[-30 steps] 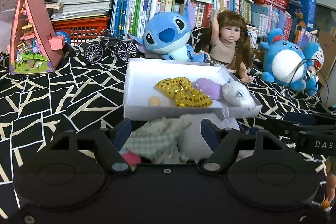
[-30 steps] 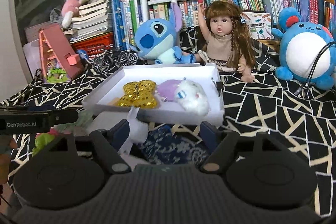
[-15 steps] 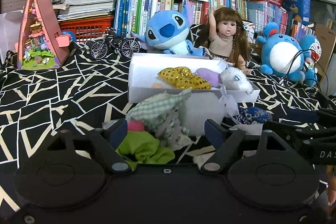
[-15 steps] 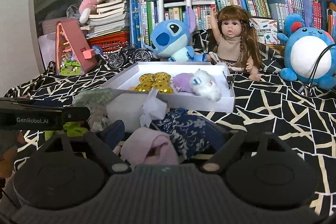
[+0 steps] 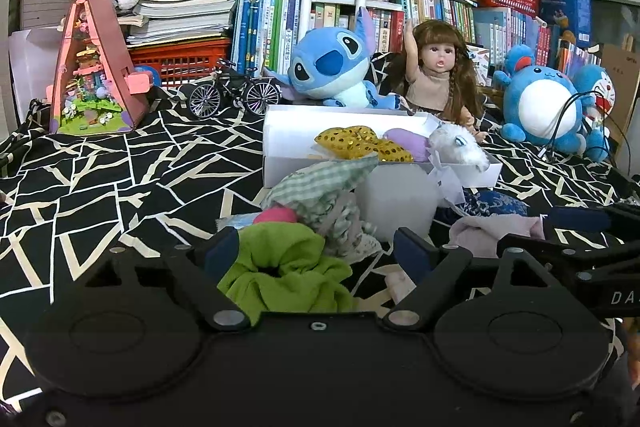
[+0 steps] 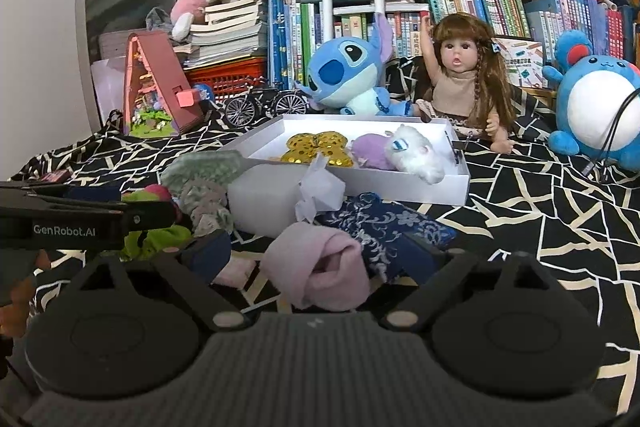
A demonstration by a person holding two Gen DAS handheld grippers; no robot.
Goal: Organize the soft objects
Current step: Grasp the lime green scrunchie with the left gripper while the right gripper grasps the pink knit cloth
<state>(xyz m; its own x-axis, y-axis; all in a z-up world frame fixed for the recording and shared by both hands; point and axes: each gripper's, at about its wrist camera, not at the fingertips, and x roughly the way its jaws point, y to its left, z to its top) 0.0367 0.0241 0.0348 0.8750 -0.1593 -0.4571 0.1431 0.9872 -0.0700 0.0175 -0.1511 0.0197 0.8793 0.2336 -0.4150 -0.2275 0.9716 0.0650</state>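
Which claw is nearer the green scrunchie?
Left. The left claw is open with the green scrunchie between its fingers; the right claw is open around the pink sock beside it.

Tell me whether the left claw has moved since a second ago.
Yes. The left claw has backed away from the white box, which now sits farther off, and now frames the green scrunchie, jaws opening, not gripping.

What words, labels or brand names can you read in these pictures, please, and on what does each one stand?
"GenRobot.AI": white print on the black left gripper, seen side-on from the right wrist.
"DA", cut off by the frame edge: on the black right gripper.
Book spines on the shelf: too small to read.
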